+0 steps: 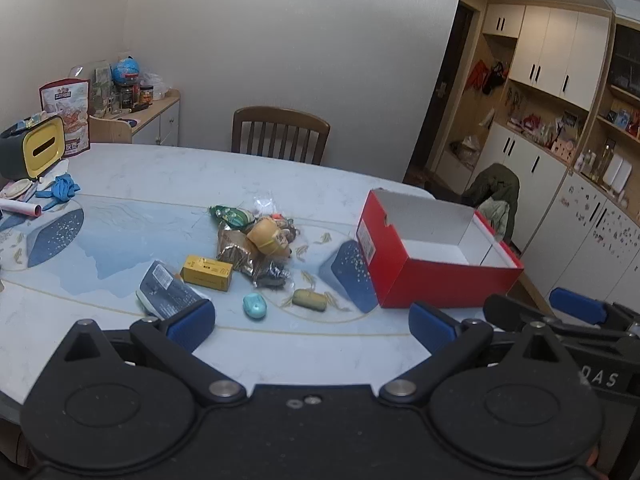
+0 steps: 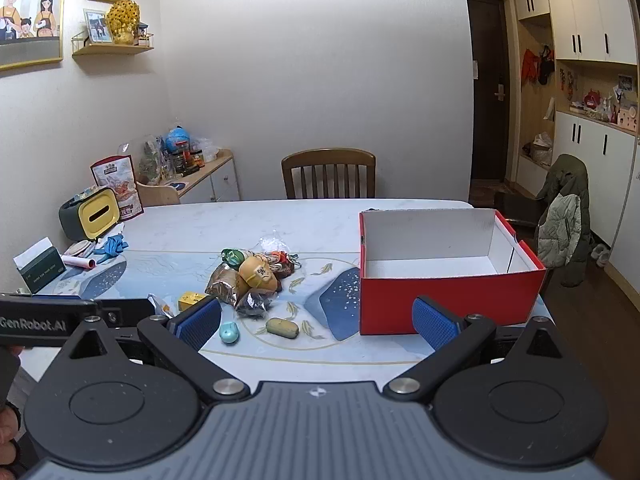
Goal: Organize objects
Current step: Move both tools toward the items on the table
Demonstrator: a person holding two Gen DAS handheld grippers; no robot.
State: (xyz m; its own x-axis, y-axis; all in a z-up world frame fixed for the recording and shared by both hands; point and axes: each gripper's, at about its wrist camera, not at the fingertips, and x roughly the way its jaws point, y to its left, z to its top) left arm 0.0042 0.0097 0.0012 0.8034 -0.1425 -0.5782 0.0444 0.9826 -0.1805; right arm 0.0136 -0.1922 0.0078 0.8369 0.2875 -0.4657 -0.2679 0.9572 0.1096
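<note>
Left wrist view, left to right. Upper left of frame: yellow-faced tissue box (image 1: 38, 148) with a printed snack bag (image 1: 66, 114) standing behind it, blue glove (image 1: 60, 190) lying just in front. All sit on the marble-pattern table (image 1: 160, 176).

Centre of frame: the loose pile. Dark flat packet (image 1: 166, 294) at lower left of the pile, partly behind one blue pad. Yellow box (image 1: 207, 273) just right of it. Crumpled foil wrapper (image 1: 236, 250) touching a tan capsule-shaped toy (image 1: 267, 236), green packet (image 1: 232, 216) above them. Nearer the camera: turquoise oval piece (image 1: 255, 306), then olive-green wrapped bar (image 1: 309, 300) beside it, apart from each other.

Right of centre: red shoebox (image 1: 432, 276), lid off, white inside, nothing visible in it. Wooden chair (image 1: 280, 134) at the far table edge, top centre.

Left gripper (image 1: 312, 326): jaws fully apart, nothing between them, held over the near table edge, aimed at the gap between pile and box. The other tool's blue pad shows at far right of this frame.

Right wrist view: same layout. Right gripper (image 2: 316, 324) jaws also wide apart, nothing between them; one pad overlaps the yellow box in frame, the other overlaps the shoebox's front wall. No contact visible. Bottom left corner: edge of a person's hand (image 2: 8, 420), blurred.
</note>
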